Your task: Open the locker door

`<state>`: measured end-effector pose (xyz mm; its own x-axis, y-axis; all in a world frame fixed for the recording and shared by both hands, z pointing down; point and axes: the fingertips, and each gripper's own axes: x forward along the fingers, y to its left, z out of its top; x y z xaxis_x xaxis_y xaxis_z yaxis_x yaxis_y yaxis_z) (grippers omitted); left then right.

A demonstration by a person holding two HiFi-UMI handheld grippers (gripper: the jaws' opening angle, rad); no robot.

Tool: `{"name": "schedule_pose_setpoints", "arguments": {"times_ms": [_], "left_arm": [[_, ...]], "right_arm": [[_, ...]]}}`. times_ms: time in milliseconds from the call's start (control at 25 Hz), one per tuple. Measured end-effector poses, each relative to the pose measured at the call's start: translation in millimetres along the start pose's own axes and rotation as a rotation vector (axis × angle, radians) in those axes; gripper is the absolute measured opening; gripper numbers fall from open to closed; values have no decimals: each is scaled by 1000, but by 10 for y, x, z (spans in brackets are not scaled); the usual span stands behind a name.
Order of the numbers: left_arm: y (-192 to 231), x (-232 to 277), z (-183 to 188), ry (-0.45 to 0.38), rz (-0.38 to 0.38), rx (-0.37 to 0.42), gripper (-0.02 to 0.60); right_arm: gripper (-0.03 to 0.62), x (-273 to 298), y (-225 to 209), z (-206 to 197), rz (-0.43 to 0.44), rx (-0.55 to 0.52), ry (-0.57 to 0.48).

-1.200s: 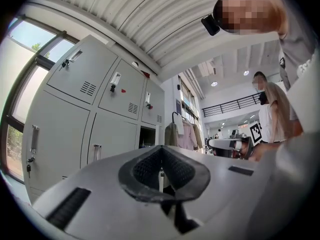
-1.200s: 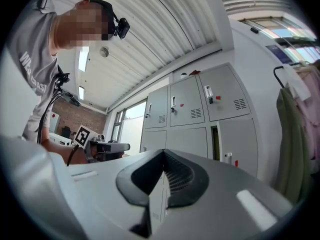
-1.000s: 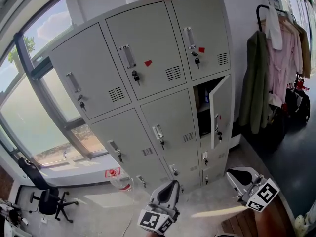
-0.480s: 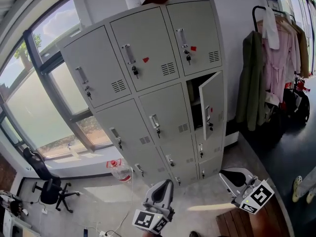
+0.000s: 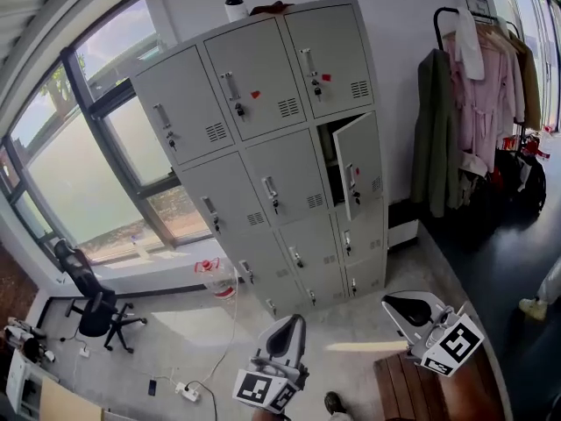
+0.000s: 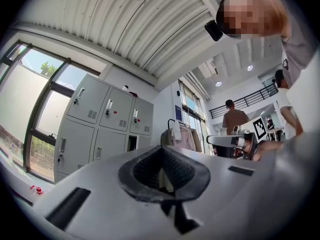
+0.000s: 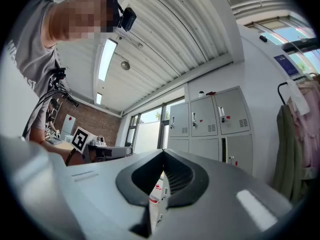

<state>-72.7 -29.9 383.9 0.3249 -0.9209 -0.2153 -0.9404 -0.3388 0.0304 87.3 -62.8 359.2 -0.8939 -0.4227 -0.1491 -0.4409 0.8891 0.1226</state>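
Your left gripper (image 5: 285, 330) and right gripper (image 5: 401, 306) sit low in the head view, each with its jaws pressed together on nothing. Both are well apart from the lockers (image 5: 263, 139) standing against the wall ahead. The door (image 5: 359, 175) in the right column, second row from the top, stands ajar, hinged on its right edge with a dark gap at its left, far beyond both sets of jaws.

The grey locker (image 5: 272, 139) stands upright against the white wall. Its door (image 5: 360, 176), in the right column's second row, hangs ajar, hinged at right, dark inside showing.
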Motion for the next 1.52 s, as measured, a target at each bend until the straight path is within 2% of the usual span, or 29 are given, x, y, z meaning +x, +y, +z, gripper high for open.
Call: {"name": "schedule_pose_setpoints", "arguments": {"times_ms": [200, 400, 880, 1120, 1520], "left_arm": [[-365, -431, 274, -12, 12, 15, 6], [-529, -855, 426, -22, 29, 22, 6], [-772, -1677, 670, -14, -6, 5, 6], [-863, -1863, 810, -29, -27, 7, 6], [-1040, -2004, 763, -54, -47, 10, 6]], "right_arm": [[-6, -302, 405, 143, 27, 17, 10], [-6, -489, 817, 291, 50, 13, 0], [-8, -796, 1595, 454, -22, -1, 43], [-8, -898, 1792, 596, -41, -11, 40], [-8, -1096, 1912, 561, -50, -22, 40]]}}
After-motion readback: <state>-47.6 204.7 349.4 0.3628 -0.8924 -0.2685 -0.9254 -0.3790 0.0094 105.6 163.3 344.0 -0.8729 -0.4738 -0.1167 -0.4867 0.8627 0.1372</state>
